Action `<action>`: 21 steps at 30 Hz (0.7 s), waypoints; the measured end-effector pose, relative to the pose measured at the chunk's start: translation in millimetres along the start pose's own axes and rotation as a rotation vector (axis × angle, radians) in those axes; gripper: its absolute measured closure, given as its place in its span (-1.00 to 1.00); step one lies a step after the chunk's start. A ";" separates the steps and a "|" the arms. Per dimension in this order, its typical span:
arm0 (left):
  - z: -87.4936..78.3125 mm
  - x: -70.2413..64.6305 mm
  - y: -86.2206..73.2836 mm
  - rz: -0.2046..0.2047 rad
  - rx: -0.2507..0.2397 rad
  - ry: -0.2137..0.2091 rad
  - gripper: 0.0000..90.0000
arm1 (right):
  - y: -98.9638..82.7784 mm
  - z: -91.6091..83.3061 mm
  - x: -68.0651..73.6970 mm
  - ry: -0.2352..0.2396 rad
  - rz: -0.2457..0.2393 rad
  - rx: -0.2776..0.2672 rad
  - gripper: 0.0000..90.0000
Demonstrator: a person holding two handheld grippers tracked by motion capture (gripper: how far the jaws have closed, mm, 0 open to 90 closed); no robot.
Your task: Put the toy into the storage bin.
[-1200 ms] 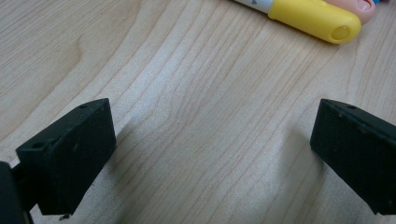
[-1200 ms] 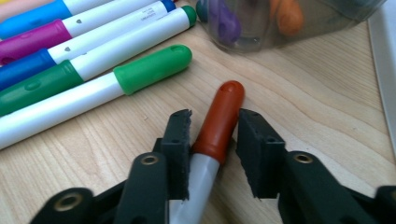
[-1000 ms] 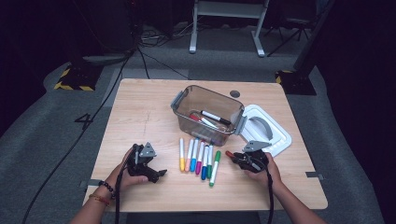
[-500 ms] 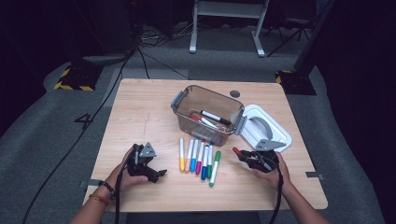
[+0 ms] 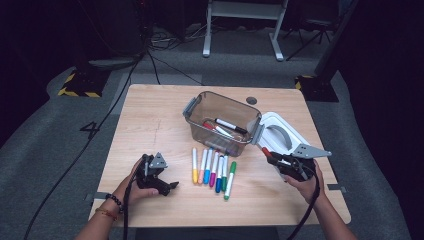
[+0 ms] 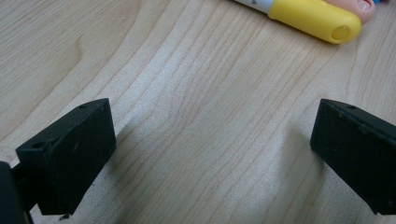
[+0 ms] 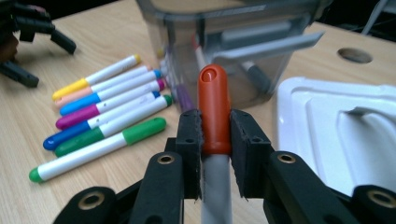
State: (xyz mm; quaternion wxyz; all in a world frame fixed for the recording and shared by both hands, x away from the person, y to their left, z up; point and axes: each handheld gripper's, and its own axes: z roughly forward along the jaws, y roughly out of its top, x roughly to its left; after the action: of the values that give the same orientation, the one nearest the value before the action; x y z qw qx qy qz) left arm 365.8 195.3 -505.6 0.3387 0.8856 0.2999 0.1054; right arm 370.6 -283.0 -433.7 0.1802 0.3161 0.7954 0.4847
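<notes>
High view first: we've got the right tongs at the lower right of the frame, clamped on an orange marker whose cap end points up-left toward the clear bin. The bin sits mid-frame on the tabletop with a couple of markers inside, and its white lid lies just to the right of it, right above the tongs.

In the right gripper view we see it way better: the orange marker stands dead center between the two black jaws, pads squeezing the lower part of the cap, the white barrel running down to the bottom edge. The row of loose markers fans out at left, green one nearest.

Over at the lower left of the high view, the left tongs rest on the tabletop, wide open and holding nothing. The left gripper view backs that up: bare wood between the jaws, a yellow marker cap at the top edge.
</notes>
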 end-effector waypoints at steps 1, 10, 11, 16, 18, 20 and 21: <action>0.0 0.0 0.0 -0.001 0.000 0.000 -0.99 | 2.2 -2.5 -0.9 -0.003 -0.003 -0.011 0.66; 0.1 0.0 -0.1 -0.001 -0.001 -0.001 -0.99 | 36.0 -18.3 2.1 0.005 -0.050 -0.086 0.66; 0.0 0.0 0.0 0.001 0.000 -0.001 -0.99 | 42.0 -20.0 3.0 0.005 -0.064 -0.095 0.66; 0.1 0.1 0.0 0.001 -0.001 -0.002 -0.99 | 75.2 -24.1 4.1 0.017 -0.100 -0.135 0.66; 0.1 0.0 0.0 0.000 -0.001 -0.001 -0.99 | 87.8 -22.0 3.9 0.023 -0.113 -0.131 0.66; 0.1 0.0 0.0 -0.001 -0.001 -0.001 -0.99 | 97.5 -19.2 2.8 0.026 -0.127 -0.135 0.66; 0.0 0.0 0.0 -0.001 0.000 0.000 -0.99 | 104.2 -16.9 2.5 0.028 -0.130 -0.133 0.66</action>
State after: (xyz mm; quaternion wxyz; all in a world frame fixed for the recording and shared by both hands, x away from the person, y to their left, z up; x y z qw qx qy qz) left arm 365.8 195.3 -505.6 0.3389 0.8855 0.3001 0.1053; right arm 392.9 -258.0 -333.6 0.2207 0.2443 0.7826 0.5283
